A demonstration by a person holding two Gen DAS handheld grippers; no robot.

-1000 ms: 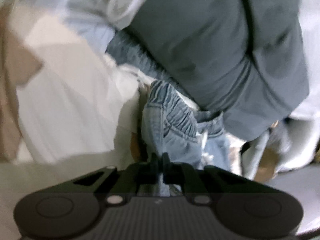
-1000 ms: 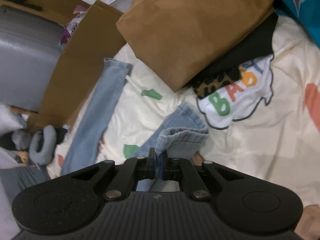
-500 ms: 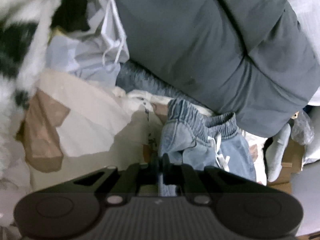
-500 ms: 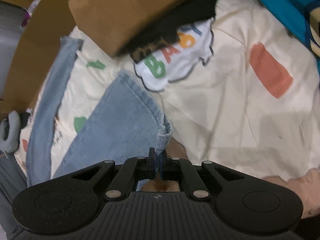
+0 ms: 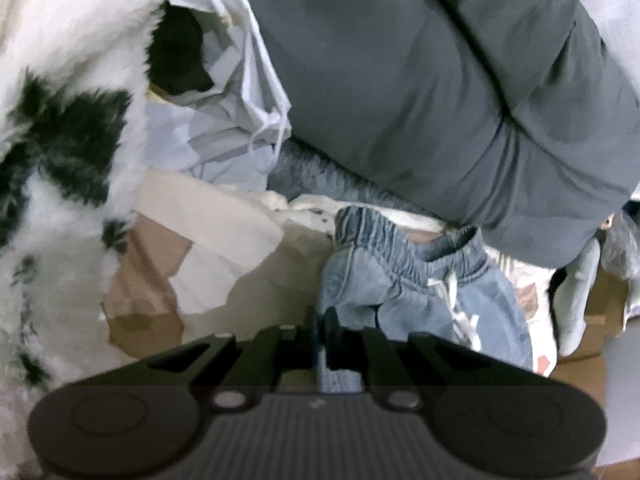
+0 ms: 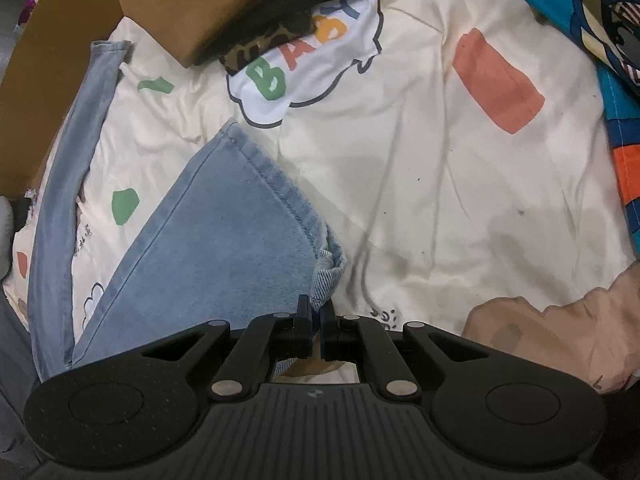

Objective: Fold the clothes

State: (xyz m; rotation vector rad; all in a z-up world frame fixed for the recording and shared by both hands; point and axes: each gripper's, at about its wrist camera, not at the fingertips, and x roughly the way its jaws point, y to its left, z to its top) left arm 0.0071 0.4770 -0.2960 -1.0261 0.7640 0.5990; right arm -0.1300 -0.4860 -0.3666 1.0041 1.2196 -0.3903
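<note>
Jeans (image 6: 224,240), both grippers angled down, clamped

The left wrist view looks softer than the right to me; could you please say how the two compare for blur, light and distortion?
Left wrist view: dim and smeared, the furry fabric and grey bedding soft, only the jeans waistband fairly readable. Right wrist view: brighter and crisper, the hem stitching on the jeans and the BABY print legible. Both bend and darken toward the fisheye rim.
</note>
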